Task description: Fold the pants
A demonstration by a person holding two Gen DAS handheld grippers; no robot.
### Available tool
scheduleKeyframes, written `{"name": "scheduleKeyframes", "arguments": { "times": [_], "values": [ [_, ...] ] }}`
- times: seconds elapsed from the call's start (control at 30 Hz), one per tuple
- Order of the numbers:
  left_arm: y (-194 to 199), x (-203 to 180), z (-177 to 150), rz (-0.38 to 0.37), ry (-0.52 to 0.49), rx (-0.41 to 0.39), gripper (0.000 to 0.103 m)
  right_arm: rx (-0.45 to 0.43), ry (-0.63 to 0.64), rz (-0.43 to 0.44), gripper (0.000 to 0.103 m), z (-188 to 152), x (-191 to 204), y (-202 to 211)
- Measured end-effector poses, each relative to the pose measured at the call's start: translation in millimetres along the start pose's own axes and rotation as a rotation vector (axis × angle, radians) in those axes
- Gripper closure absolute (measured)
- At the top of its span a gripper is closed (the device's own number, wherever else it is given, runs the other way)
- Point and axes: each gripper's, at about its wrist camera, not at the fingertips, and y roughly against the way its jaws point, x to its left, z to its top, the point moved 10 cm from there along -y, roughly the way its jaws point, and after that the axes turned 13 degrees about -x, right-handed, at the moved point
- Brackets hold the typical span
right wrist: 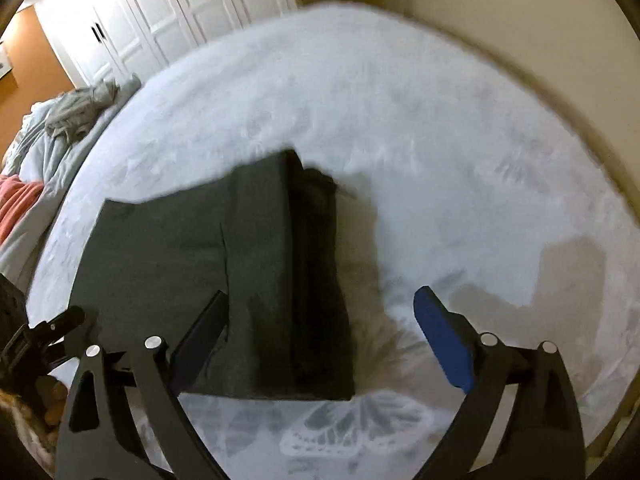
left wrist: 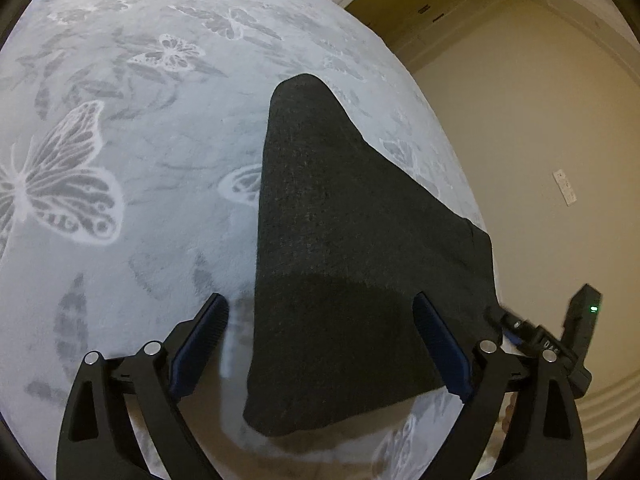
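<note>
The dark grey pants (left wrist: 340, 240) lie folded on a pale butterfly-patterned blanket (left wrist: 140, 160), close to the bed's right edge. My left gripper (left wrist: 320, 306) hovers open over their near end, with the cloth below and between the blue pads, which do not press on it. In the right wrist view the pants (right wrist: 240, 260) show as a folded stack with layered edges on the right. My right gripper (right wrist: 322, 294) stands open above that near corner, nothing pinched. Each gripper shows in the other's view: the right gripper (left wrist: 576, 328) and the left gripper (right wrist: 40, 340).
The bed's edge drops to a beige floor (left wrist: 540, 140) on the right in the left wrist view. A grey garment heap (right wrist: 80, 112) and a pink cloth (right wrist: 16, 204) lie at the far left of the bed. White wardrobe doors (right wrist: 160, 12) stand behind.
</note>
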Motion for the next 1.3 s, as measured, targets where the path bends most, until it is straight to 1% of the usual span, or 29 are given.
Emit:
{"name": "scheduleKeyframes", "arguments": {
  "times": [0.03, 0.07, 0.1, 0.13, 0.17, 0.2, 0.23, 0.27, 0.3, 0.33, 0.37, 0.43, 0.5, 0.53, 0.57, 0.6, 0.63, 0.67, 0.7, 0.73, 0.77, 0.8, 0.83, 0.93, 1.0, 1.07, 1.13, 1.2, 1.3],
  "values": [
    [-1, -2, -1, -0.009, -0.007, -0.001, 0.012, 0.053, -0.036, 0.031, 0.012, -9, -2, -8],
    [-4, -7, -3, -0.042, -0.015, 0.009, 0.017, 0.113, -0.079, 0.062, 0.018, -19, 1, -19],
    [-7, -14, -6, -0.099, -0.017, 0.045, 0.026, 0.113, -0.085, 0.061, 0.034, -20, 3, -22],
    [-8, -12, -4, -0.075, -0.028, 0.048, 0.048, 0.084, -0.067, 0.091, 0.054, -15, 12, -20],
    [-9, -10, 0, -0.074, -0.037, 0.054, 0.071, 0.081, -0.046, 0.135, 0.067, -13, 24, -17],
    [-7, -12, 2, -0.091, -0.026, 0.066, 0.076, 0.047, -0.039, 0.141, 0.076, -9, 30, -12],
    [5, -12, 10, -0.111, 0.015, 0.066, 0.08, 0.024, -0.055, 0.162, 0.078, -6, 33, -6],
    [14, -16, 18, -0.135, 0.027, 0.058, 0.082, -0.014, -0.093, 0.214, 0.079, 1, 40, 10],
    [37, -23, 28, -0.164, 0.018, 0.033, 0.082, -0.039, -0.12, 0.262, 0.079, 6, 46, 24],
    [58, -28, 35, -0.172, -0.005, 0.004, 0.082, -0.059, -0.134, 0.313, 0.079, 9, 55, 41],
    [72, -29, 38, -0.171, -0.021, -0.01, 0.082, -0.075, -0.131, 0.366, 0.079, 8, 68, 63],
    [113, -24, 34, -0.153, -0.025, -0.004, 0.08, -0.061, -0.108, 0.414, 0.078, -5, 82, 90],
    [130, -2, 15, -0.09, -0.007, 0.022, 0.068, -0.017, -0.054, 0.412, 0.066, -35, 90, 95],
    [132, 11, 4, -0.041, -0.012, 0.03, 0.058, 0.01, -0.026, 0.378, 0.063, -49, 91, 89],
    [130, 27, -9, 0.028, -0.026, 0.043, 0.043, 0.032, 0.001, 0.322, 0.058, -65, 86, 82],
    [126, 45, -24, 0.105, -0.032, 0.063, 0.039, 0.053, 0.026, 0.26, 0.054, -84, 79, 74],
    [123, 64, -38, 0.172, -0.013, 0.079, 0.039, 0.069, 0.029, 0.222, 0.052, -96, 73, 69],
    [123, 72, -44, 0.172, 0.003, 0.078, 0.039, 0.074, 0.001, 0.202, 0.045, -107, 67, 68],
    [123, 76, -49, 0.14, 0.035, 0.076, 0.038, 0.069, -0.031, 0.199, 0.038, -111, 62, 72],
    [125, 78, -49, 0.124, 0.069, 0.061, 0.038, 0.067, -0.062, 0.2, 0.035, -113, 59, 74],
    [128, 77, -45, 0.106, 0.091, 0.04, 0.037, 0.072, -0.095, 0.214, 0.029, -117, 60, 77],
    [129, 76, -41, 0.089, 0.093, 0.028, 0.034, 0.087, -0.115, 0.238, 0.028, -122, 62, 79],
    [128, 75, -37, 0.081, 0.083, 0.019, 0.029, 0.094, -0.116, 0.247, 0.028, -124, 65, 77],
    [123, 71, -39, 0.124, 0.013, 0.023, 0.028, 0.1, -0.082, 0.266, 0.028, -133, 78, 74],
    [112, 65, -48, 0.133, -0.016, 0.049, 0.028, 0.09, -0.074, 0.263, 0.022, -139, 81, 74],
    [110, 58, -51, 0.173, -0.097, 0.037, 0.027, 0.078, -0.055, 0.254, 0.017, -141, 84, 73],
    [105, 53, -53, 0.191, -0.157, 0.038, 0.024, 0.073, -0.035, 0.24, 0.013, -140, 90, 65],
    [102, 54, -55, 0.207, -0.18, 0.035, 0.023, 0.066, -0.009, 0.224, 0.012, -140, 95, 62],
    [93, 56, -51, 0.206, -0.172, 0.037, 0.021, 0.049, 0.013, 0.211, 0.011, -140, 98, 57]
  ]
}}
